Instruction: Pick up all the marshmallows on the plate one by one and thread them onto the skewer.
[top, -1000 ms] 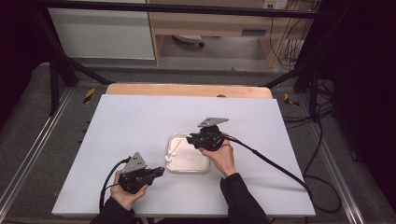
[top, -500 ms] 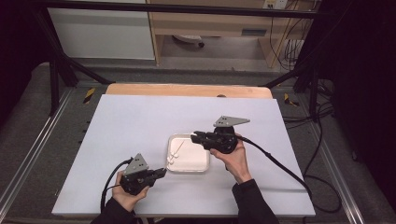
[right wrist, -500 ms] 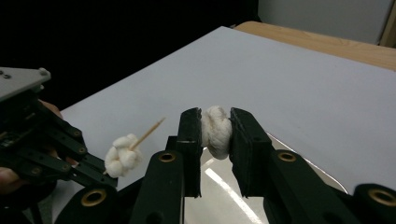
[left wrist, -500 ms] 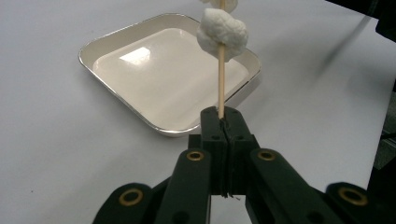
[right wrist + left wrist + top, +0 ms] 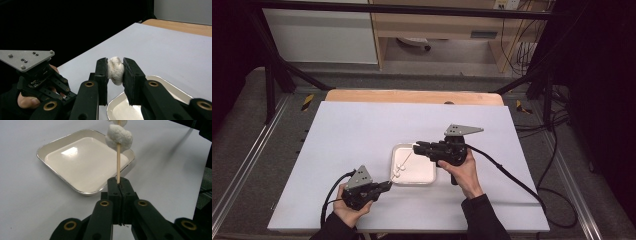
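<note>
Left tool clamped on skewer bearing marshmallows, right tool pinching a marshmallow above tray on worktop

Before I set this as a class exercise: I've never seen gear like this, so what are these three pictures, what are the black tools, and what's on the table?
A person sits at a white table holding a hand-operated two-jaw gripper in each hand. The high view looks down from above; each of the other two pictures comes from a camera riding on one gripper, looking along its black jaws. On the table lies a shallow square metal tray. The left gripper is clamped shut on a thin wooden skewer with marshmallows threaded on it. The right gripper pinches one more marshmallow above the tray, near the skewer's tip.
</note>
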`<state>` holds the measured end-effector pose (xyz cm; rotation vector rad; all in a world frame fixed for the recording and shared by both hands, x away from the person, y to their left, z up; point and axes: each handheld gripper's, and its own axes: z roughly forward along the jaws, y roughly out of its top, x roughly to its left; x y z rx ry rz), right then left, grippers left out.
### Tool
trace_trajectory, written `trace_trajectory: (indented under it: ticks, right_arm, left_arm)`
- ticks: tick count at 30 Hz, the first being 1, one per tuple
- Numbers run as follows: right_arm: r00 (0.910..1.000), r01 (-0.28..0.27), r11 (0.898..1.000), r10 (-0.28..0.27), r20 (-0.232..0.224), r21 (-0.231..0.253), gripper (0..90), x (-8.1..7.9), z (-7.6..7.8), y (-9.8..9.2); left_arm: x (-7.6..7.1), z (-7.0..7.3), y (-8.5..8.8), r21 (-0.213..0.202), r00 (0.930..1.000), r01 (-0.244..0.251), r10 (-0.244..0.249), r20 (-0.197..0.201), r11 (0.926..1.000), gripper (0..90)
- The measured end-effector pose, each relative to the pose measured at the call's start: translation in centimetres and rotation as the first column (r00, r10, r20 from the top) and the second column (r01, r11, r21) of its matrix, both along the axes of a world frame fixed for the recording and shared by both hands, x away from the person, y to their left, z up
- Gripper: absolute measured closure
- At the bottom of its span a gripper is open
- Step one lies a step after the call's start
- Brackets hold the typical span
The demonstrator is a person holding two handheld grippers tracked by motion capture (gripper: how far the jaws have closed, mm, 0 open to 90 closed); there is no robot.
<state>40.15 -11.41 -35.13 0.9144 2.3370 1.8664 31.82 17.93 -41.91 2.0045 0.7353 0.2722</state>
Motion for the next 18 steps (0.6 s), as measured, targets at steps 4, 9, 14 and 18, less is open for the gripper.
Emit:
trace_trajectory:
  ticks: [4, 9, 14, 18]
  right_arm:
    - [0.9999, -0.008, 1.0, 0.008, -0.014, 0.001, 74.6, 0.03, -0.28, 0.24]
    - [0.9994, -0.021, 1.0, 0.021, -0.028, 0.005, 74.6, 0.14, -0.57, 0.43]
    - [0.9985, -0.032, 0.999, 0.032, -0.043, 0.006, 75.0, 0.21, -0.77, 0.57]
    - [0.9974, -0.047, 0.999, 0.047, -0.055, 0.01, 75.9, 0.2, -0.93, 0.69]
  left_arm:
    - [-0.01, 0.02, -0.01, -0.003, 1.0, 0.001, -0.001, 0.001, 1.0, 88.6]
    - [-0.01, 0.01, -0.01, -0.001, 1.0, 0.002, -0.002, 0.002, 1.0, 88.6]
    - [-0.03, -0.01, -0.02, 0.0, 1.0, 0.005, -0.005, 0.003, 1.0, 88.6]
    - [-0.04, -0.09, -0.1, 0.015, 1.0, 0.008, -0.008, 0.004, 0.9999, 88.7]
